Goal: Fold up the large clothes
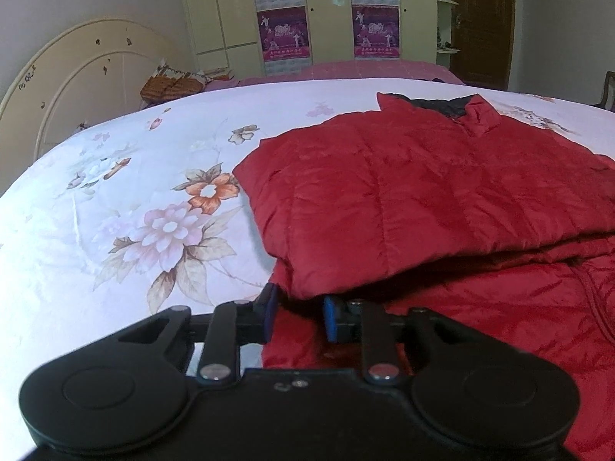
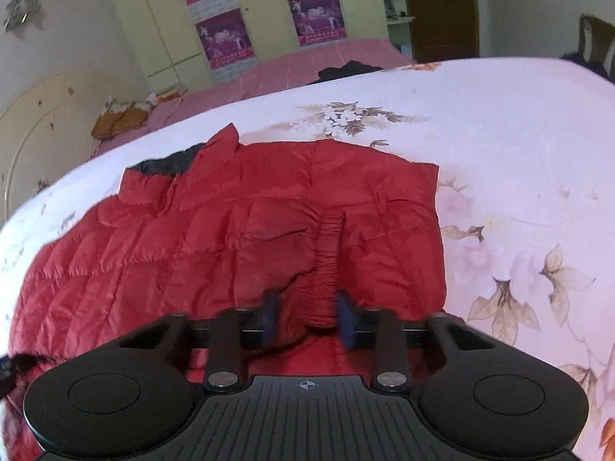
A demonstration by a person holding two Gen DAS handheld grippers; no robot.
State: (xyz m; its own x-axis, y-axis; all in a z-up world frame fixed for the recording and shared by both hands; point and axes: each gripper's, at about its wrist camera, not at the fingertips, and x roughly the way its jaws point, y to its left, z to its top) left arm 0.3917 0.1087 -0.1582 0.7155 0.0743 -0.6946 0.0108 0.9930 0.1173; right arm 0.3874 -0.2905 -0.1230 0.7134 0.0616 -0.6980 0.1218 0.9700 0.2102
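Note:
A red quilted down jacket (image 1: 423, 192) lies on a floral white quilt (image 1: 134, 211), with its collar and dark lining at the far end. Its left side is folded over the body. My left gripper (image 1: 300, 313) is at the near left corner of that fold, and its blue pads hold the red cloth between them. In the right wrist view the jacket (image 2: 192, 238) spreads to the left. My right gripper (image 2: 307, 315) is shut on the gathered elastic cuff of a sleeve (image 2: 326, 261) that lies across the jacket.
A cream headboard (image 1: 77, 88) stands at the far left. Behind the quilt lies a pink bed cover (image 2: 307, 61) with a dark garment (image 2: 346, 69) on it. Further back stand a wardrobe with purple posters (image 1: 326, 11), a brown door (image 1: 480, 19) and a chair (image 2: 595, 42).

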